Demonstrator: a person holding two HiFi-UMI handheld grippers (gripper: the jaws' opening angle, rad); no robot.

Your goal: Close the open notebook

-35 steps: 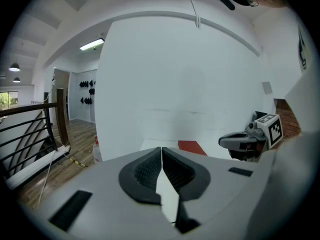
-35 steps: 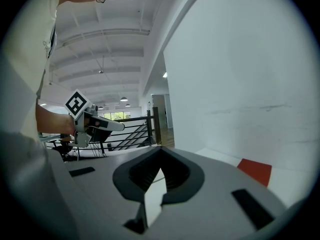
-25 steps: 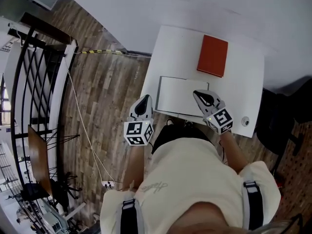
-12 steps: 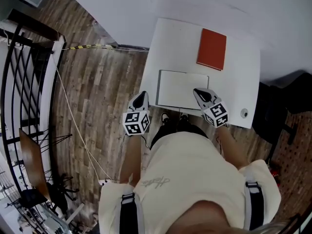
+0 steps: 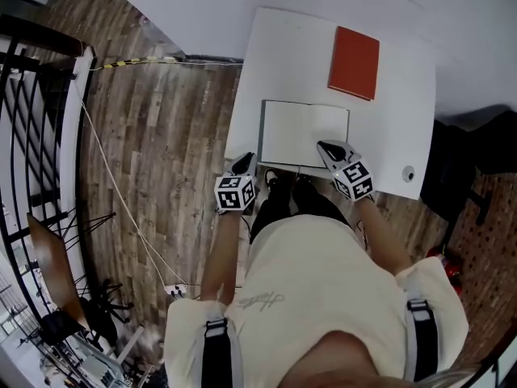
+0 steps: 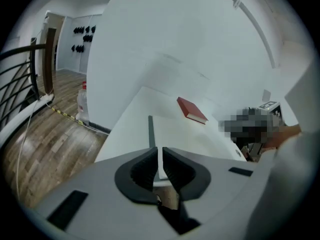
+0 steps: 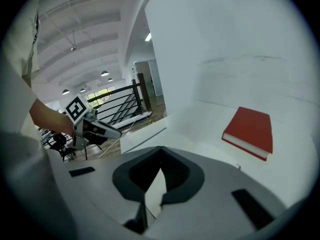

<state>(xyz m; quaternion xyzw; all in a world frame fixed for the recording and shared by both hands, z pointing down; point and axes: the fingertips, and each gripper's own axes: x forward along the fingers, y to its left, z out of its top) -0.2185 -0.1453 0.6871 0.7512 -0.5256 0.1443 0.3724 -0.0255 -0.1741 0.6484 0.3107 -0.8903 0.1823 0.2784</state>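
Note:
A white notebook [image 5: 305, 134] lies flat on the white table [image 5: 396, 111], with a dark strip along its left edge. Its pale page [image 6: 182, 134] shows ahead in the left gripper view. Just off the table's front left corner my left gripper [image 5: 246, 162] is shut and empty; its jaws [image 6: 160, 151] point at the notebook's near left corner. The right gripper [image 5: 325, 145] hovers over the notebook's front right corner, jaws [image 7: 161, 149] shut, holding nothing. The right gripper view also catches the left gripper [image 7: 95, 126].
A closed red book [image 5: 353, 51] lies at the table's far right, also seen as the red book [image 7: 250, 131]. A small round object [image 5: 409, 173] sits near the front right edge. Black railing [image 5: 32, 128] and a cable [image 5: 105, 168] are at the left; a dark chair [image 5: 464, 176] at the right.
Both grippers have sunk toward the table's front edge. The left one has come closer to the front left corner; the right one stays over the notebook's front right corner.

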